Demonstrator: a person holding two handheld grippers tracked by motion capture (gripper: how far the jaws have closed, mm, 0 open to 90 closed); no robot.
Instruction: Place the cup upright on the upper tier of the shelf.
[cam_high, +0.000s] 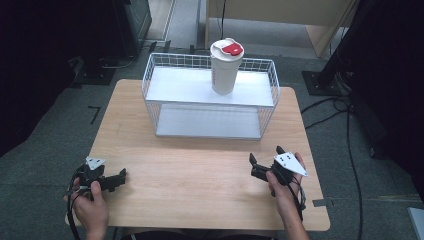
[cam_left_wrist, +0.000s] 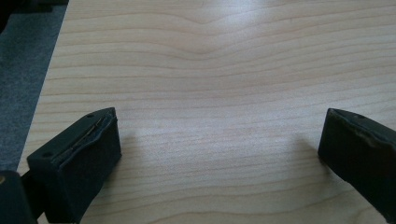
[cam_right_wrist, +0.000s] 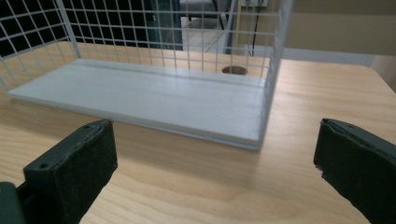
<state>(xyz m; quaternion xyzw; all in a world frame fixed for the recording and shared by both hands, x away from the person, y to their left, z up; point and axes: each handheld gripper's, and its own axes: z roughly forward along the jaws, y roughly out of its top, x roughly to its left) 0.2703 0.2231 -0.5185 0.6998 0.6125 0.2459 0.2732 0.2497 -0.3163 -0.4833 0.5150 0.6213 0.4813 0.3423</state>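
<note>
1. So, the thing to handle looks to be the tall white plastic tumbler w/ a white lid and red flip tab (cam_high: 225, 67). It stands upright on the upper shelf of the white wire-grid two-tier rack (cam_high: 152, 75), right of the shelf's middle, toward the rack's back edge.
2. Left claw (cam_high: 121, 175) is released, jaws wide apart and nothing between them. It sits low over the pale wood-grain counter (cam_high: 200, 185), well in front of the rack and off its left corner. In the left gripper view both black pads (cam_left_wrist: 79, 158) frame bare wood.
3. Right claw (cam_high: 252, 162) is also released and empty, in front of the rack's right end and facing it. The right gripper view looks along its pads (cam_right_wrist: 74, 168) into the white lower shelf board (cam_right_wrist: 154, 100).
4. Handling, judged: a rigid plastic wall that won't crush, prob. light if empty, but contents can't be told. It's smooth and slightly tapered, so slippery, and tall enough to tip easily.
5. Where to hold, judged: the body mid-height or a bit above, below the lid rim, jaws square across the widest span. Avoid the lid and red tab, which could pop.
6. Risk: the rack's wire side walls crowd the approach, so come from the open front or from above.
</note>
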